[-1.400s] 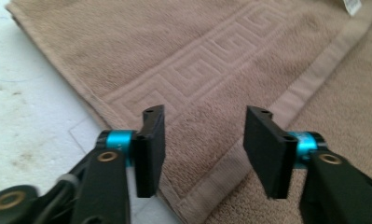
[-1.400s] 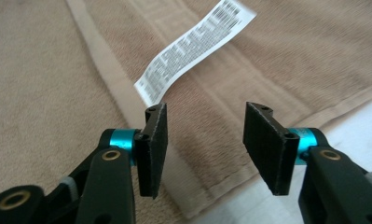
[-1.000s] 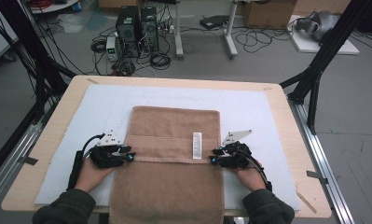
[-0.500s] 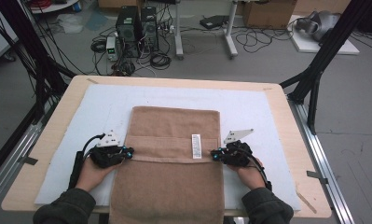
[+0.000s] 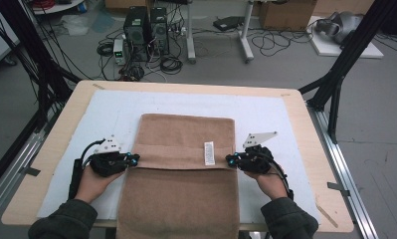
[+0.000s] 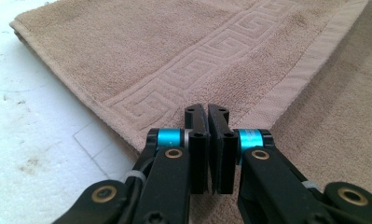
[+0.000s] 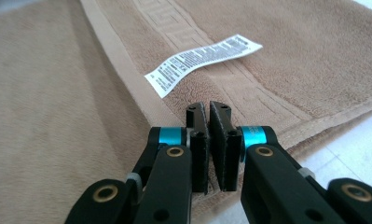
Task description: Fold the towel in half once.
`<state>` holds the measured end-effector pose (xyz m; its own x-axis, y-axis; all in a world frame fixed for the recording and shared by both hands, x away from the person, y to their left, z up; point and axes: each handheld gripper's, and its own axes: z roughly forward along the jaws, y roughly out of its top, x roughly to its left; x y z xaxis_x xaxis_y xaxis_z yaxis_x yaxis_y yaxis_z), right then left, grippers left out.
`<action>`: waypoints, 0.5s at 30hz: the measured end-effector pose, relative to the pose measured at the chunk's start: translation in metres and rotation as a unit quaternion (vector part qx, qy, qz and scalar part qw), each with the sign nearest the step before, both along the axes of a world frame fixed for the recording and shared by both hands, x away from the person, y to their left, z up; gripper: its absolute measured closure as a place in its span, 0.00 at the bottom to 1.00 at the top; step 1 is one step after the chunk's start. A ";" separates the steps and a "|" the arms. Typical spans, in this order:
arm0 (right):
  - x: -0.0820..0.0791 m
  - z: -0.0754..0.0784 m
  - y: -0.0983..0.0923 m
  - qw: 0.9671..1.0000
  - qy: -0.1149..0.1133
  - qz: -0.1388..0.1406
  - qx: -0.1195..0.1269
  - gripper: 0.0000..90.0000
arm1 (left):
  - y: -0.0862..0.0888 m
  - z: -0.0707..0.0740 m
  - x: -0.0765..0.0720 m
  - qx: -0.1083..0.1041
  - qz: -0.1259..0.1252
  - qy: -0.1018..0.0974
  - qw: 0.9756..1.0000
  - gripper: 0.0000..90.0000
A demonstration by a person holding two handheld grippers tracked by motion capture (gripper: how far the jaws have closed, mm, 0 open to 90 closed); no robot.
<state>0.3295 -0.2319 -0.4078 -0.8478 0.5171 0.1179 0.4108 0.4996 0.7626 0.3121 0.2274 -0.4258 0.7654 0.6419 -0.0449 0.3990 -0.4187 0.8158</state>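
Cables and PC towers crowd the floor at 12 o'clock beyond the table (image 5: pixel 47 164); on its white mat, dead centre, lies the towel (image 5: pixel 186 134), near end hanging off at 6. Left gripper (image 5: pixel 133 159) at 9 and right gripper (image 5: pixel 230 160) at 3 have just closed, each clamped on a corner of the folded-over hem (image 6: pixel 293 79), likely so the next fold lifts evenly. Label (image 7: pixel 202 58) faces up.

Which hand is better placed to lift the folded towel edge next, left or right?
Neither clearly: it looks like a two-handed lift. The left gripper is shut at the left corner of the towel flap, the right gripper shut at the right corner by the label. Both sit symmetrically.
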 end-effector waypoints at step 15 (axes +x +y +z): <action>-0.020 0.004 -0.005 1.000 -0.002 0.010 0.020 0.96 | 0.003 0.008 -0.022 -0.015 -0.008 -0.011 1.000 0.96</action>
<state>0.3093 -0.2368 -0.4033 -0.8587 0.4946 0.1344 0.3972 0.4765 0.7843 0.2897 0.2301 -0.4178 0.7761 0.6289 -0.0467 0.3745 -0.4001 0.8365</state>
